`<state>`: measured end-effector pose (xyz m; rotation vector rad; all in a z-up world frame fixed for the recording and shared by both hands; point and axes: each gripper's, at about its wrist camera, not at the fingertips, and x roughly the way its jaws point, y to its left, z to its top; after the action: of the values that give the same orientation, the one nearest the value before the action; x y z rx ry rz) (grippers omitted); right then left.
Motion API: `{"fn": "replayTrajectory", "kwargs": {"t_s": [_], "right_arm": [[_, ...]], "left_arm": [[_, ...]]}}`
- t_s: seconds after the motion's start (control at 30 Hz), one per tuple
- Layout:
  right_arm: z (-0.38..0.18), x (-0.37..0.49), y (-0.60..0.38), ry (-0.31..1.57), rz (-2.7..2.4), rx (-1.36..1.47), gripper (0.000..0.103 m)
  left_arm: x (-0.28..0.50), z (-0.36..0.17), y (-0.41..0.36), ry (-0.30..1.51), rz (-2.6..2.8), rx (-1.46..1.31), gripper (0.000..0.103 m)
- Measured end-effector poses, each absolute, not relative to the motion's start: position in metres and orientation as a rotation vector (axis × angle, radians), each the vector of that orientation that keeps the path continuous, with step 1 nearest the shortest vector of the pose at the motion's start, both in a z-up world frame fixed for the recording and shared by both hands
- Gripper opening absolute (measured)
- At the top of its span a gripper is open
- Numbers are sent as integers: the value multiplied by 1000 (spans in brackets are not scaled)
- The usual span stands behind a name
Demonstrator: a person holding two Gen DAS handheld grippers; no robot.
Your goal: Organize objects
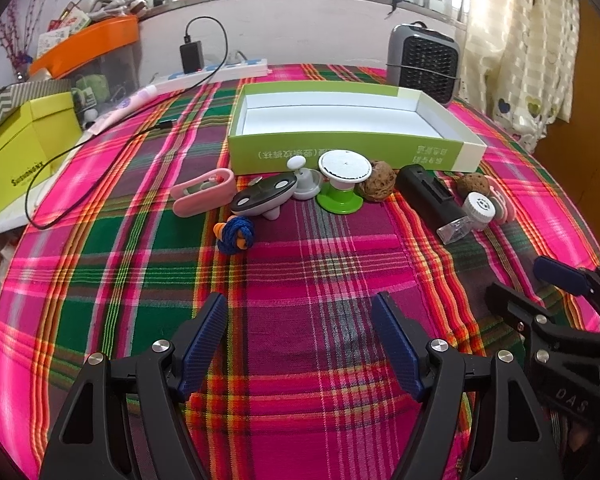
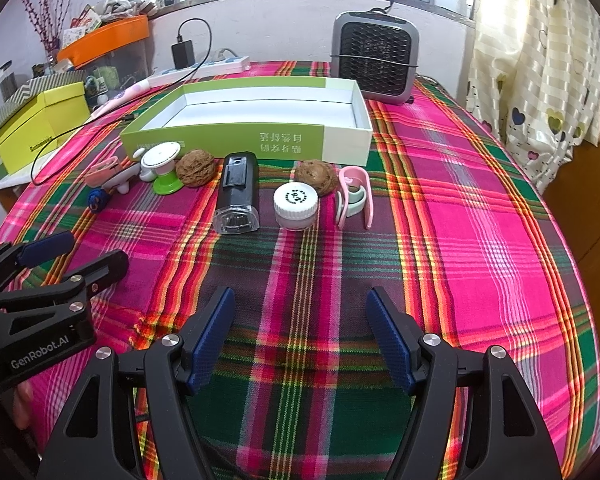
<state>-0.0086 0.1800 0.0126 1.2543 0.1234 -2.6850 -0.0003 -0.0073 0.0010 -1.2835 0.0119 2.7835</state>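
Shallow green-and-white cardboard box (image 2: 236, 138) on plaid-covered table (image 2: 460, 208), interior white and bare, row of small items just in front including black flashlight (image 2: 237, 196), white-capped jar (image 2: 296, 206), wrinkled brown walnut (image 2: 195, 168), left tool (image 1: 300, 340) and right tool (image 2: 300, 336) both spread wide, holding nothing, hovering near the table's front.

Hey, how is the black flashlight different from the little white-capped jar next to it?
The black flashlight is long, dark and lies on its side; the white-capped jar is short, round and stands upright. The flashlight has a clear end facing the camera; the jar has a white ribbed lid with a printed mark. Both rest on the plaid cloth, outside the green box.
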Motion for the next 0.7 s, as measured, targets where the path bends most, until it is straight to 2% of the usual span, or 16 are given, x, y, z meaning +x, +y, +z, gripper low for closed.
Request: {"fn": "replayTrajectory", "kwargs": {"t_s": [0.37, 0.47, 0.7], "right_arm": [[21, -22, 174, 107, -2595, 1183, 68], [22, -24, 168, 128, -2569, 1176, 62], [24, -39, 157, 133, -2525, 1188, 59]], "left_arm": [[-6, 6, -38, -83, 2773, -1254, 74], [-12, 7, -48, -103, 2774, -1257, 74], [-24, 11, -60, -78, 2784, -1241, 74]]}}
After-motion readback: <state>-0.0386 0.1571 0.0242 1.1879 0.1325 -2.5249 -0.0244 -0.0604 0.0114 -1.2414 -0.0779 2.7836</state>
